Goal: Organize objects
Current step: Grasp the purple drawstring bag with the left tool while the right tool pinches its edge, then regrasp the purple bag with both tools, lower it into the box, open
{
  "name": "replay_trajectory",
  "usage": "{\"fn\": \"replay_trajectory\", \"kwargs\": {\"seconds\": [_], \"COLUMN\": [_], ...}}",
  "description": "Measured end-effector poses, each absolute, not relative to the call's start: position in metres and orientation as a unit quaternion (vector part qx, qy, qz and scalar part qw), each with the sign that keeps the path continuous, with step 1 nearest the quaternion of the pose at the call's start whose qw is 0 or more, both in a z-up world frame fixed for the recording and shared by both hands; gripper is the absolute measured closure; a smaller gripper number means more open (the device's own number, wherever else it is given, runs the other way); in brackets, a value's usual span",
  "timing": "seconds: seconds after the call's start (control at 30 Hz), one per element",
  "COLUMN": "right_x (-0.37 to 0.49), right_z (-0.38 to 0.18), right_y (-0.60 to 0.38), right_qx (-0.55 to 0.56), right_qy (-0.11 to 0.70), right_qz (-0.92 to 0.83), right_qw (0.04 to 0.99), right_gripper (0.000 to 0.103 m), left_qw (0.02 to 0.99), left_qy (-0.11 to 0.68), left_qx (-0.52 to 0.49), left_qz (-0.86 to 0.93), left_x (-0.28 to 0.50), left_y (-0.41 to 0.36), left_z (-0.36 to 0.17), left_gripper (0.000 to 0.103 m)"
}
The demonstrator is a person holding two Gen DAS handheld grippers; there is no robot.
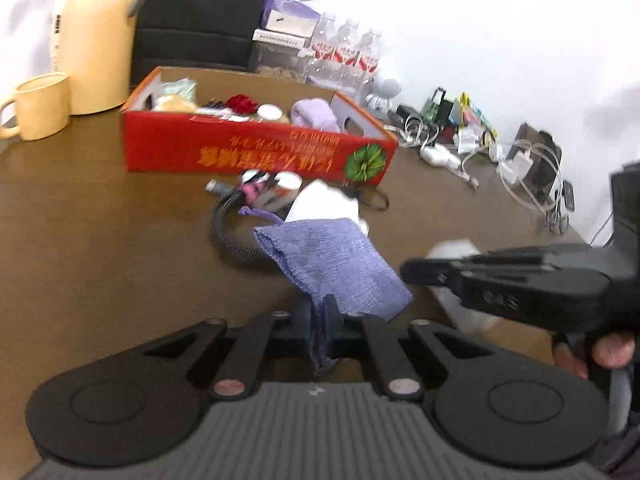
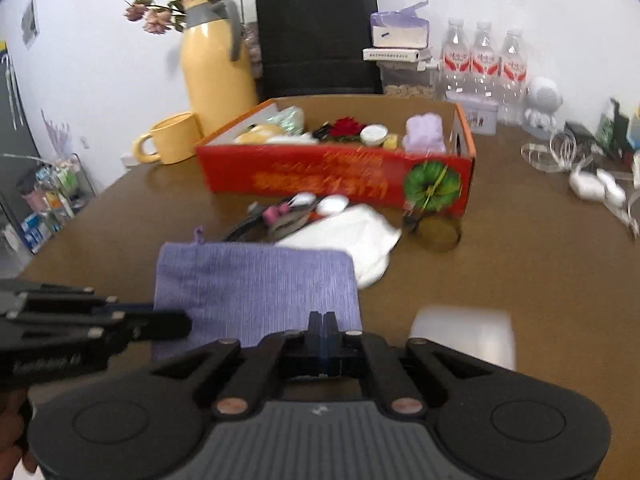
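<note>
Two black grippers hold one purple woven fabric pouch (image 2: 256,280) just above the brown wooden surface (image 2: 520,248). The left gripper (image 1: 326,312) is clamped on the pouch's near edge, cloth bunched between its jaws. The right gripper (image 2: 323,320) is closed on another edge. Beyond the pouch lies a crumpled white cloth (image 2: 356,236), then a long red cardboard box (image 2: 332,180) (filled with small items).
</note>
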State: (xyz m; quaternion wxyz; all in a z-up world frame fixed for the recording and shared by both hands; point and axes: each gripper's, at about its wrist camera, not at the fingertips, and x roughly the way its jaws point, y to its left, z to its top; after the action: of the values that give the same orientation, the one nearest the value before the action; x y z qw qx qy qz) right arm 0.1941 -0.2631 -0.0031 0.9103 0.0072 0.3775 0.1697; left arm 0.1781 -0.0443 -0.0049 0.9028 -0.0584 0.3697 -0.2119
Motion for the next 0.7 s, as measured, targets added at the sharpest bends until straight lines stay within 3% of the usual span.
{"fn": "replay_trajectory", "kwargs": {"seconds": [0.2,0.33,0.63,0.7], "right_x": [0.128,0.133,0.168,0.162], "right_z": [-0.016,-0.019,-0.040,-0.041], "right_y": [-0.245,-0.249,-0.217,-0.211], "right_qx": [0.006,0.033,0.004,-0.013], "right_qy": [0.404,0.364,0.332,0.327], "right_qz": [0.191,0.170,0.135,0.139], "right_qw": [0.895,0.915,0.933,0.935], "right_gripper": [0.101,0.071,0.072,0.077], "left_qw": [0.901,0.907,0.926,0.927], "left_qy": [0.391,0.394,0.363,0.364], "left_qx": [-0.045,-0.057,-0.021,-0.028], "left_qz": [-0.185,-0.139,-0.096,-0.088], "left_x": [0.138,0.142,0.146,0.149], "left_y": [-0.021,-0.011,-0.015,-0.012], "left_z": [-0.013,-0.022,-0.027,-0.029], "left_gripper": [0.092,0.085,0.068,0.067]}}
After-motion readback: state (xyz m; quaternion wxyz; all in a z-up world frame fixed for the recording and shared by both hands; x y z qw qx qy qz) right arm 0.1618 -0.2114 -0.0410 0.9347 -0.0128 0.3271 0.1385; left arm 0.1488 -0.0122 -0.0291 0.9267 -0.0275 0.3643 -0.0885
